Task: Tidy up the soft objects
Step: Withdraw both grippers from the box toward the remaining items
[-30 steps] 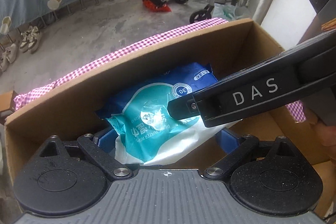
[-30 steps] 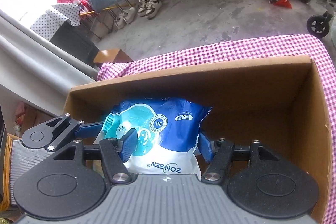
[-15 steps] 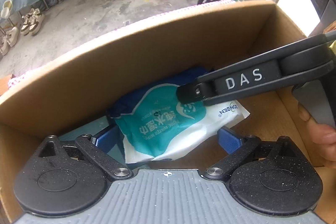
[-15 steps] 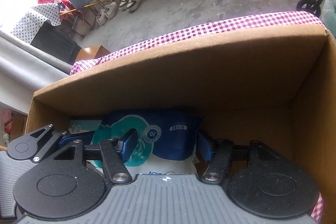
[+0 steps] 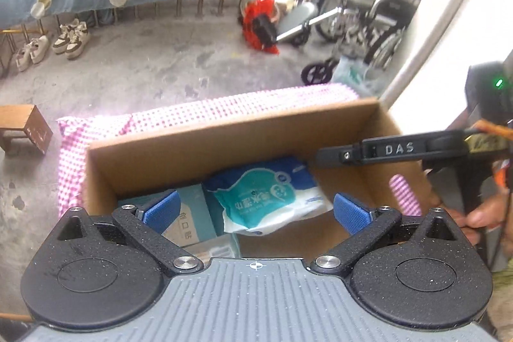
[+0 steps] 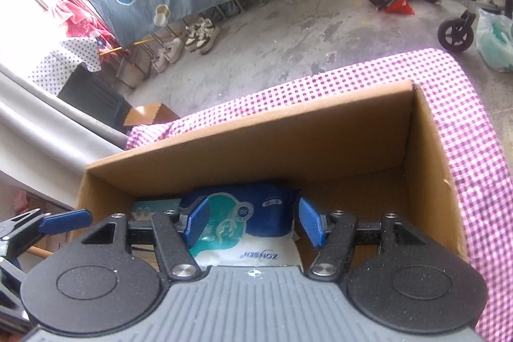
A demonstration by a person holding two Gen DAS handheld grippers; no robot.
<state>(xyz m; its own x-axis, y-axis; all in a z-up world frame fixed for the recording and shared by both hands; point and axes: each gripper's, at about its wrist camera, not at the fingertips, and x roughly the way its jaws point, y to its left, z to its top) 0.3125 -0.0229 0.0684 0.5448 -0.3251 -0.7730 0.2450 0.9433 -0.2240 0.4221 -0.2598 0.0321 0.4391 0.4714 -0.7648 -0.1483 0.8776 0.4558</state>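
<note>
We have let go of the wipes pack (image 5: 269, 197). A second ago both claws were down low in the box (image 5: 224, 133), close around the pack. Now both have pulled up and back, and the pack lies by itself on the box floor, in the middle of the left view and low in the middle of the right view.

The left claw (image 5: 256, 212) is spread wide with nothing in it. The right claw (image 6: 253, 223) is spread too; its blue pads (image 6: 309, 226) sit on either side of the pack in the picture but do not pinch it (the pack looks lower down than they are).

We think this soft thing is now put away, so this step looks done. Next we would go and find another soft thing.

Beside the pack, to the left in the left view, is a small carton (image 5: 189, 220), touching it or very nearly. The right half of the box looks free, so there is room for more.

The box stands on a pink checked cloth (image 6: 465, 124). In the left view the right claw's black arm crosses the right side of the frame, above the box edge. If we reach in again, the two claws could bump each other, and the tall box walls are in the way from the sides.

Far behind are shoes (image 6: 202, 36) and wheelchairs (image 5: 378, 12) on the gray floor.
</note>
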